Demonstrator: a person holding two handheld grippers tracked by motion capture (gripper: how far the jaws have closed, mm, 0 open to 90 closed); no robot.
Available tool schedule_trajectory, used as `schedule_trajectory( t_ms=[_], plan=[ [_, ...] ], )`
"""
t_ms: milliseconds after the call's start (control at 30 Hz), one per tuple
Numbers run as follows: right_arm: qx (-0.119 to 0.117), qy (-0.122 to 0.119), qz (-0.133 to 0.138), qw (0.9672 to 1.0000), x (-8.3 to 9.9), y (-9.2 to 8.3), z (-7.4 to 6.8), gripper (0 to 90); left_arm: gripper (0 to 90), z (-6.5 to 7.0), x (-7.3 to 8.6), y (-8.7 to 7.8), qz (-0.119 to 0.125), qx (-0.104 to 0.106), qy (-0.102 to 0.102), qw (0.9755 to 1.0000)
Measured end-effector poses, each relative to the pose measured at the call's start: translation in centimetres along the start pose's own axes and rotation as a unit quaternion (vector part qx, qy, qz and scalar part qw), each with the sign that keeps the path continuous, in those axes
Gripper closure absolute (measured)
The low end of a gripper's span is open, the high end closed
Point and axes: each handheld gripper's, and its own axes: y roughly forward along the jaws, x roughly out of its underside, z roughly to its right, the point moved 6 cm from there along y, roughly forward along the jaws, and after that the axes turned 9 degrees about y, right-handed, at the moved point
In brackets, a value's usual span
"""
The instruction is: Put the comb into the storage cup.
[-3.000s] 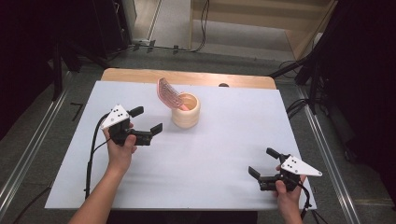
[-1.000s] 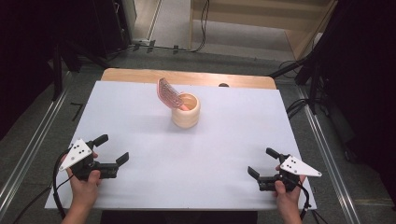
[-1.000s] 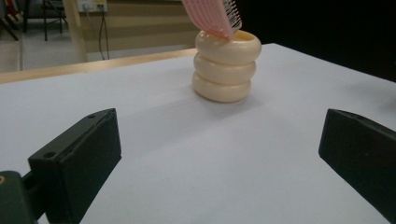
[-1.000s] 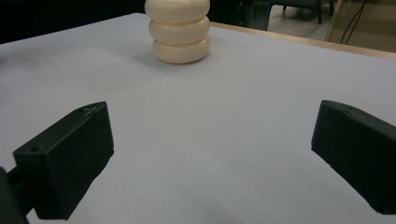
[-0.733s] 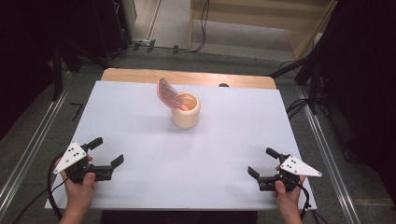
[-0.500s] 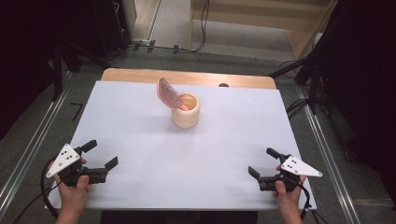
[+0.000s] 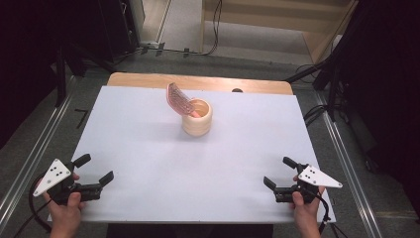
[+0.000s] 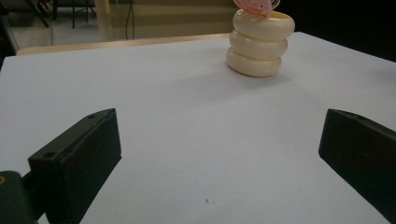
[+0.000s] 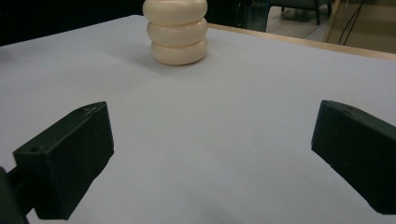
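Note:
A cream ribbed holder [image 7: 197, 118] stands upright at the back middle of the white table [image 7: 148, 148], with a pink slotted utensil [image 7: 179, 99] leaning out of it to the left. The holder [image 8: 260, 43] is far ahead in the left gripper view, and it [image 9: 178, 31] is likewise far off in the right gripper view. My left gripper [image 7: 94, 168] rests open at the front left corner with nothing between its jaws. At the front right my right gripper [image 7: 279, 171] is open and empty too.
A wooden board [image 7: 148, 81] runs along the table's far edge. Beyond it are floor, cables [image 7: 216, 29] and dark stands. Metal rails [image 7: 29, 158] flank both sides of the table.
My left gripper has drawn back from beside the holder to the front left corner, staying open. The right gripper has not moved.

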Motion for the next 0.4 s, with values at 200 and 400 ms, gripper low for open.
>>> schedule_trajectory(
  t_ms=[200, 400],
  plan=[
    [0.0, -0.002, 0.001, 1.0, -0.01, 0.01, 0.1, 0.0, 0.0, -0.38, 0.14, -0.35, 0.004, -0.004, -0.004, 1.0],
    [-0.001, 0.002, 0.003, 1.0, 0.05, 0.01, 0.3, 0.0, 0.0, -0.13, -0.08, -0.19, 0.01, 0.007, -0.003, 0.9999]
  ],
)
